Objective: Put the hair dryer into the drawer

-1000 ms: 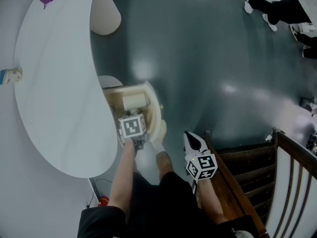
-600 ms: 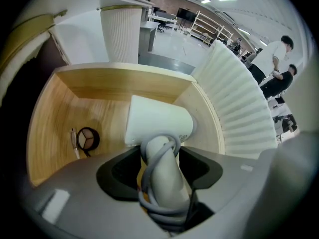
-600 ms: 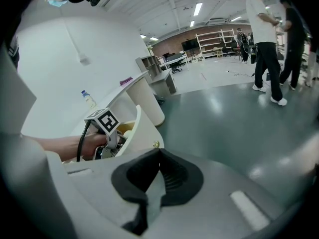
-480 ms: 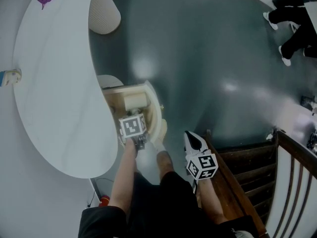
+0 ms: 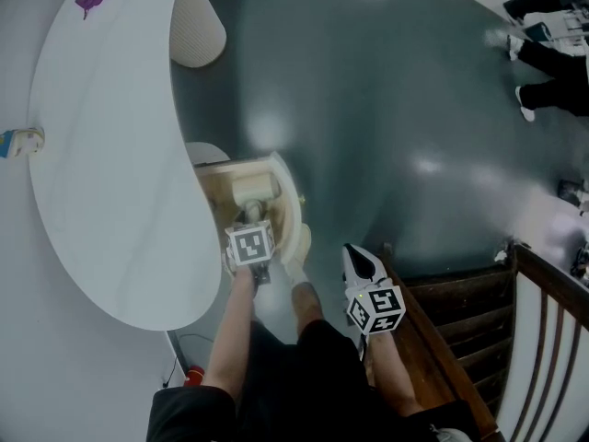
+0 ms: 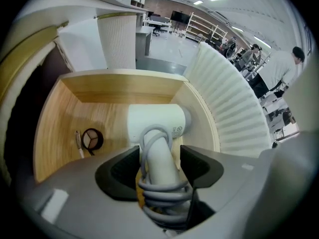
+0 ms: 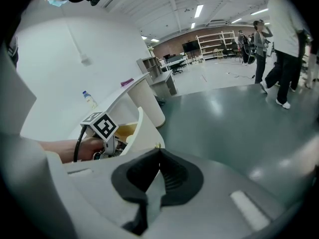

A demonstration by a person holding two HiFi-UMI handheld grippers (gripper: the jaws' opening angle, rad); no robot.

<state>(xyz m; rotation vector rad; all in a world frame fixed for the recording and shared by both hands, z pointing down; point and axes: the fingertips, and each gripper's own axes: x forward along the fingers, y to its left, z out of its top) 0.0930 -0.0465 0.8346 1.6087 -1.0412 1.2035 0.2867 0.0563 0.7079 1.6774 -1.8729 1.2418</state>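
Dryer (image 6: 157,126) is in the drawer (image 6: 119,86): white body lies on the wood floor against the right wall, handle pointing up at the camera.

Left tongs (image 6: 159,152) are wide and have just been opening. The handle stands between the jaws and the pads look clear of it. Reads as a release, so placing looks done, drawer not yet shut.

Right tongs (image 7: 158,156) are closed on nothing, parked well away from the drawer.

Handling, my guess: hard smooth plastic shell, rigid, weight mostly in the body, so it wants to tip if held low. The handle is the only sane grip point. The grey cord (image 6: 164,190) wound round it is soft and adds friction, but the coils could slide or unwind.

Views:
- Left gripper view alone shows jaws against handle, the cord wrap, and a small round item (image 6: 92,139) on the drawer floor.
- Head view shows the drawer pulled out from under the white surface (image 5: 101,155), and both tongs at once.
- Right gripper view only gives the left marker cube (image 7: 102,125) side-on at the drawer rim; no dryer visible.
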